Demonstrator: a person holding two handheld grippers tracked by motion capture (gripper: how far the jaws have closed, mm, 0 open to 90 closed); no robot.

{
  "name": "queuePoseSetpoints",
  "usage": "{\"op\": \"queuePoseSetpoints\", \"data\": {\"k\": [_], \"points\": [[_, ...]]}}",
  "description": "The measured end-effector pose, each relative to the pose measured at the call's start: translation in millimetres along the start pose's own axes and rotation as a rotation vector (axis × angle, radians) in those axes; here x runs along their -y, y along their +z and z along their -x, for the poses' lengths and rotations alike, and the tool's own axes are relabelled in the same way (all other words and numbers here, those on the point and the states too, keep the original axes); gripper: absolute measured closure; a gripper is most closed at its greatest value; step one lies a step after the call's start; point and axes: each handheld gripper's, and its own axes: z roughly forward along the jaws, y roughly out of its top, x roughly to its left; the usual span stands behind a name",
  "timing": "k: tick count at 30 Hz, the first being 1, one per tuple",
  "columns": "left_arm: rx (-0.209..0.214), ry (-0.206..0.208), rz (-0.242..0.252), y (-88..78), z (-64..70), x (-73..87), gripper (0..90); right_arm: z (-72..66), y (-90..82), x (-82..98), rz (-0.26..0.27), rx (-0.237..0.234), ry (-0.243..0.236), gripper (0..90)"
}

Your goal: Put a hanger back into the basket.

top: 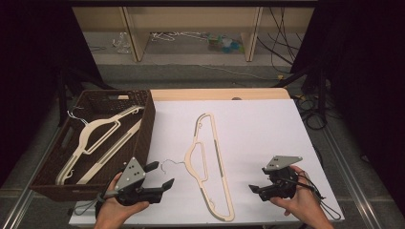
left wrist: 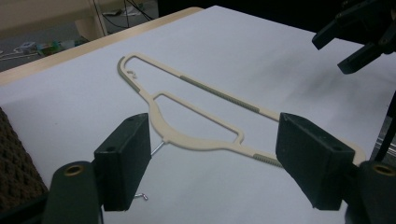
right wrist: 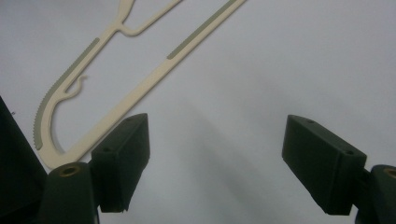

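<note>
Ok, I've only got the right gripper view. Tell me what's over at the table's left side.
Observer: A dark woven basket stands there, with two cream hangers lying in it.
Operator: Now give me the left gripper.
Observer: The left gripper is held beside the basket, jaws open and empty, aimed at the hanger on the table.
Operator: Tell me where that hanger's hook points.
Observer: Its wire hook points toward the left gripper.
</note>
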Motion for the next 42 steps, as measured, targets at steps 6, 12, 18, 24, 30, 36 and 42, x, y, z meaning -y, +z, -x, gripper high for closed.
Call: {"op": "queuePoseSetpoints", "data": {"k": [6, 12, 18, 24, 30, 36, 42], "points": [[0.031, 0.003, -0.014, 9.5, 7.5, 13.6, 20.4, -3.5, 8.3, -4.3, 0.003, -0.005, -0.027, 24.2], [0.042, 0.025, -0.018, 11.1, 11.2, 17.1, 19.1, -17.5, 21.5, -15.4, -0.017, 0.002, -0.010, 24.0], [0.037, 0.022, -0.017, 10.5, 9.8, 17.5, 19.3, -27.9, 39.0, -23.1, -0.038, -0.019, -0.010, 27.0], [0.042, 0.020, -0.017, 11.5, 9.0, 18.1, 19.6, -40.3, 58.4, -31.2, -0.091, -0.039, -0.011, 29.2], [0.038, 0.021, -0.023, 11.3, 8.5, 18.9, 19.8, -47.3, 75.1, -36.4, -0.164, -0.046, -0.019, 33.7], [0.048, 0.012, -0.025, 12.5, 8.2, 20.1, 20.1, -52.0, 84.6, -34.8, -0.223, -0.054, -0.026, 38.1], [0.048, 0.018, -0.027, 12.9, 8.5, 20.1, 20.4, -55.1, 85.5, -35.7, -0.243, -0.025, -0.053, 40.6]]}}
